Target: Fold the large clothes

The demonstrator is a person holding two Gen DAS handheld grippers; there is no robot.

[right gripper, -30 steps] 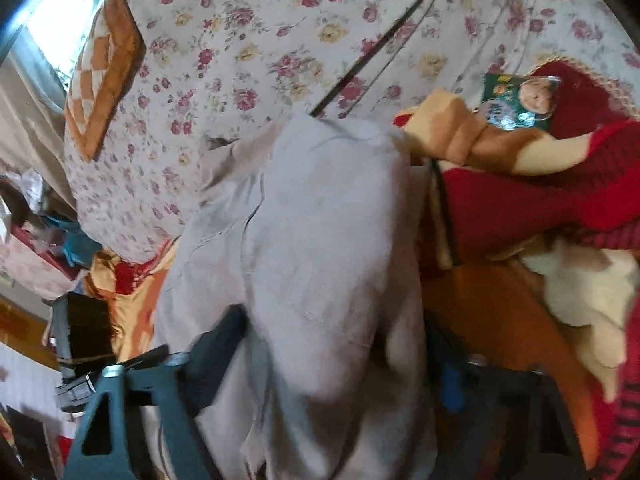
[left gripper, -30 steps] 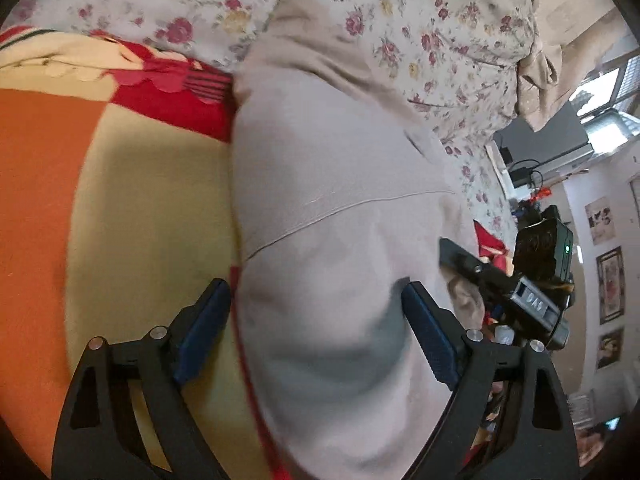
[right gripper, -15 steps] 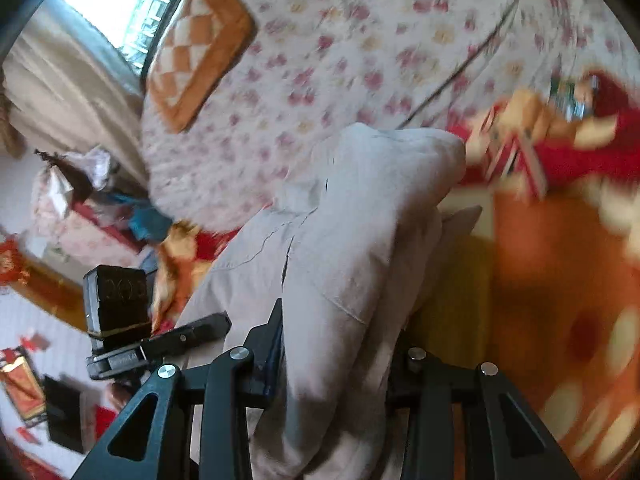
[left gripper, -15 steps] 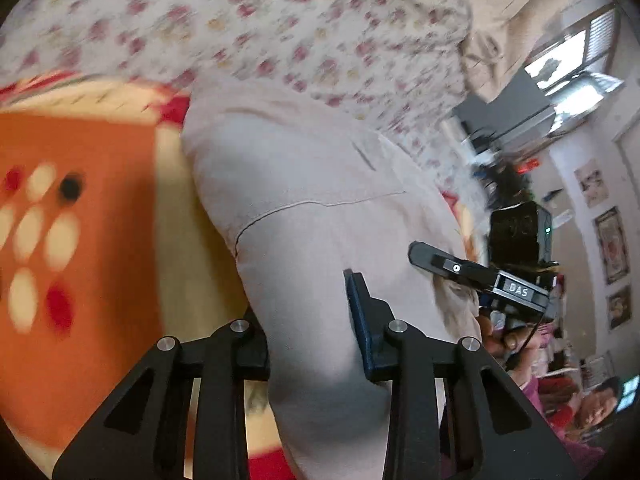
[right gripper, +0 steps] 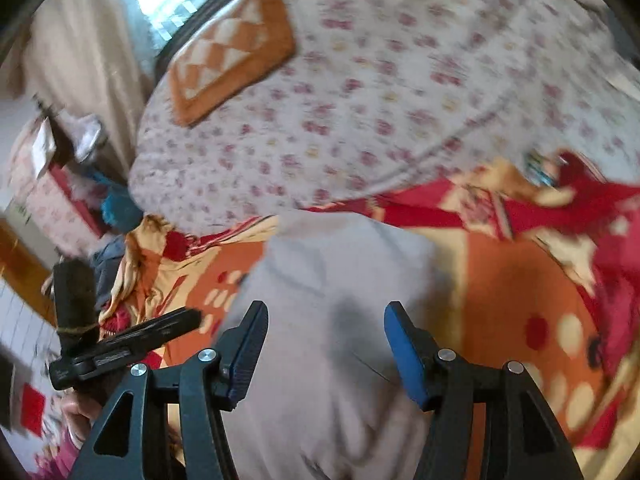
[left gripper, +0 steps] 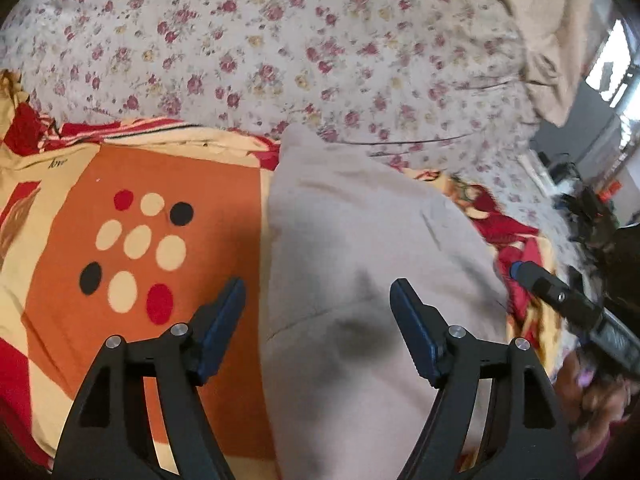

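A beige-grey garment [left gripper: 360, 220] lies folded in a long strip on an orange blanket [left gripper: 140, 248]. My left gripper [left gripper: 317, 282] hovers above the strip's near end with its jaws opening. One finger stands over the blanket and the other over the cloth, and neither pad touches it. In the right wrist view the same garment [right gripper: 340, 264] runs away from my right gripper [right gripper: 326, 305]. Its jaws are opening too, above the cloth, with nothing pinched. Each view shows the other gripper at its edge: the right gripper [left gripper: 560, 300] and the left gripper [right gripper: 120, 348].
A floral quilt [left gripper: 280, 60] is bunched up behind the blanket, with an orange checkered cushion [right gripper: 228, 52] on top. Red and yellow bedding [right gripper: 540, 208] is heaped at the far right. Cluttered furniture and a bright window [right gripper: 168, 0] lie beyond the bed's edge.
Half a second ago both grippers were pinched on the garment's folded end. Both have since let go, opened and drawn up and back, and the garment rests on the blanket.
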